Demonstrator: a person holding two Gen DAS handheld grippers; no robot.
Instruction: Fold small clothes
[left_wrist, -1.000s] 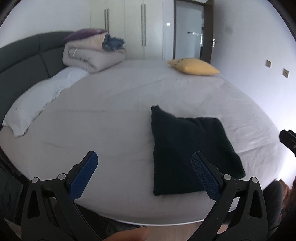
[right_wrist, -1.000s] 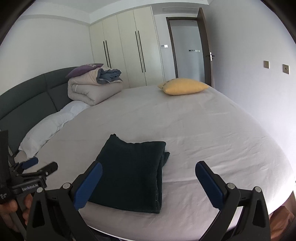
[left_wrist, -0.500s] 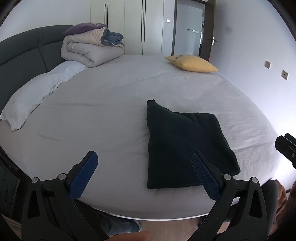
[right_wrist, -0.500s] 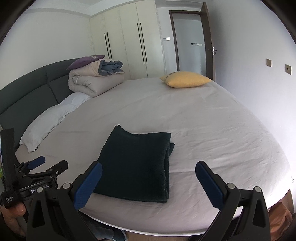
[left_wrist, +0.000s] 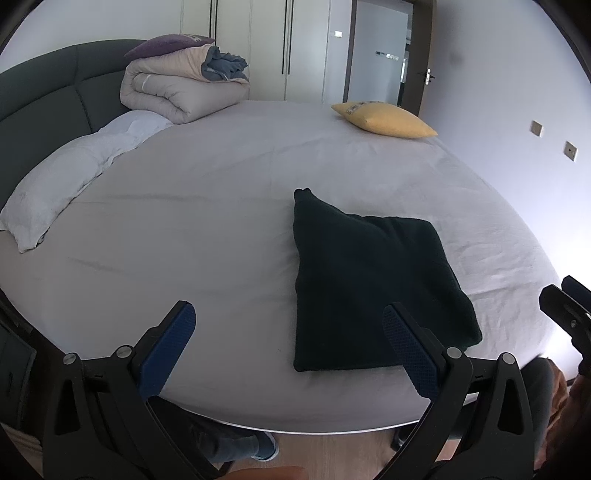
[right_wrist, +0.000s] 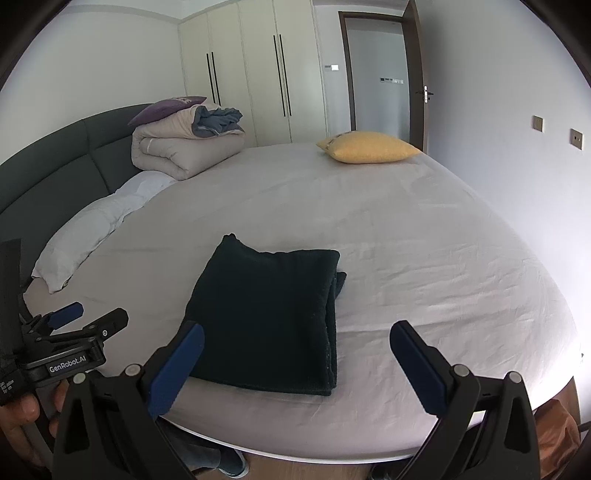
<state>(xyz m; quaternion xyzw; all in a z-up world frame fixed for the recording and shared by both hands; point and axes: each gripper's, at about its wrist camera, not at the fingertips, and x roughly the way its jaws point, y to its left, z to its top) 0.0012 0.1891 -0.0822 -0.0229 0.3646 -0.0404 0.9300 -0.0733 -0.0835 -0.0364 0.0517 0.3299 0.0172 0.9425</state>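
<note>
Item: dark green folded garment (left_wrist: 373, 291), a knitted or fleecy piece, lying on the grey bed sheet (left_wrist: 207, 236) near the bed's front edge, lower centre of both views.
Shape: roughly square, several layers thick; the stacked layer edges show along its right side in the right wrist view (right_wrist: 269, 314).
Handling, as judged: soft, limp and light, not slippery or fragile. Layers may slide apart if lifted by one corner. Best taken at the near corners, pinching all layers together.
Left tongs (left_wrist: 288, 347): wide open, holding nothing, poised over the bed's front edge.
Right tongs (right_wrist: 295, 362): wide open, holding nothing.
Surroundings: yellow cushion (left_wrist: 384, 120), rolled beige duvet (left_wrist: 177, 92), white pillow (left_wrist: 59, 184), padded dark headboard (left_wrist: 44, 99).
</note>
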